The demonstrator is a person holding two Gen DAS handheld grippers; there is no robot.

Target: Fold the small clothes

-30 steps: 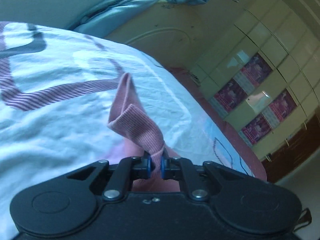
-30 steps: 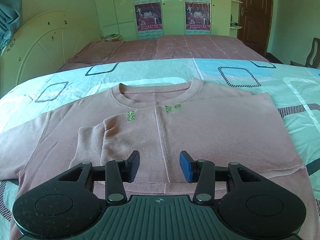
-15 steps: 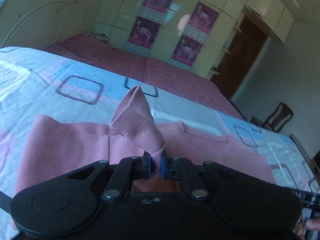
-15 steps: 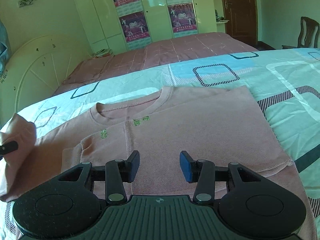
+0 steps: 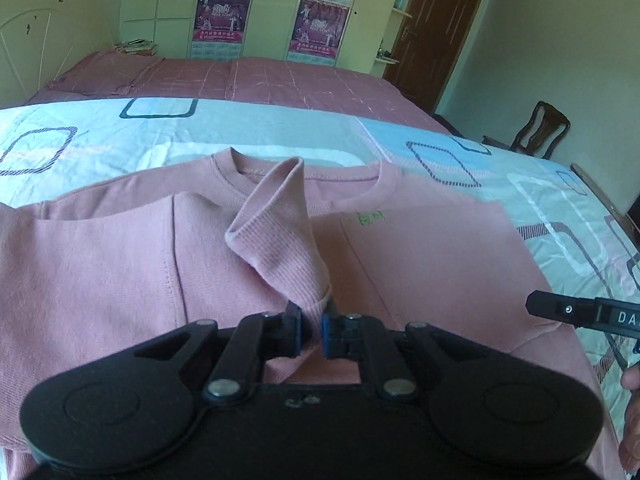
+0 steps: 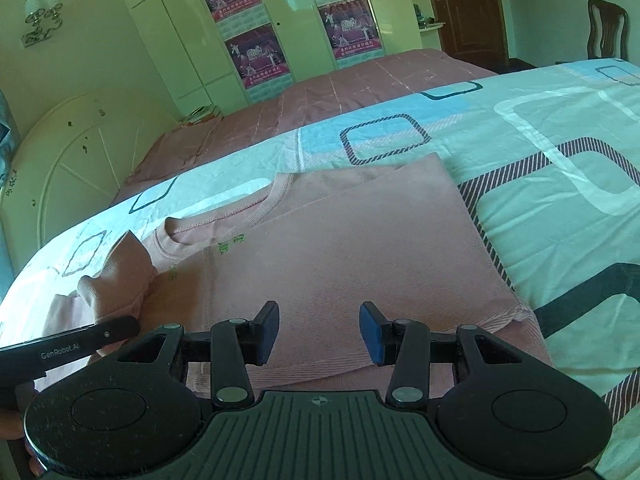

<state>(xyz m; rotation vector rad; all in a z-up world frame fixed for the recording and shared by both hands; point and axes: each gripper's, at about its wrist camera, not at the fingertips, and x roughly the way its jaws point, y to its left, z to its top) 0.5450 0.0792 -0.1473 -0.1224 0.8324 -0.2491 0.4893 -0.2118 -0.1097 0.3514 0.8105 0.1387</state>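
A small pink sweater point(image 5: 420, 256) point(image 6: 360, 264) lies flat on the patterned bedsheet, neckline away from me, its right side folded inward. My left gripper point(image 5: 311, 330) is shut on the ribbed sleeve cuff point(image 5: 280, 228) and holds it up over the middle of the sweater's chest. In the right wrist view that lifted cuff point(image 6: 116, 280) shows at the left, with the left gripper's side just below it. My right gripper point(image 6: 319, 332) hovers open above the sweater's lower part, nothing between its fingers; it shows at the left wrist view's right edge point(image 5: 584, 312).
The bedsheet point(image 6: 540, 152) with blue and striped squares spreads around the sweater. A pink bedspread point(image 5: 248, 80) lies beyond, then a wardrobe with posters point(image 5: 320, 24). A headboard point(image 6: 80, 160) stands left, a wooden chair point(image 5: 540, 128) and a door at the right.
My left gripper has carried the cuff from off the sweater's left side in over its chest, rolling as it went. The right gripper has drifted sideways, staying open.
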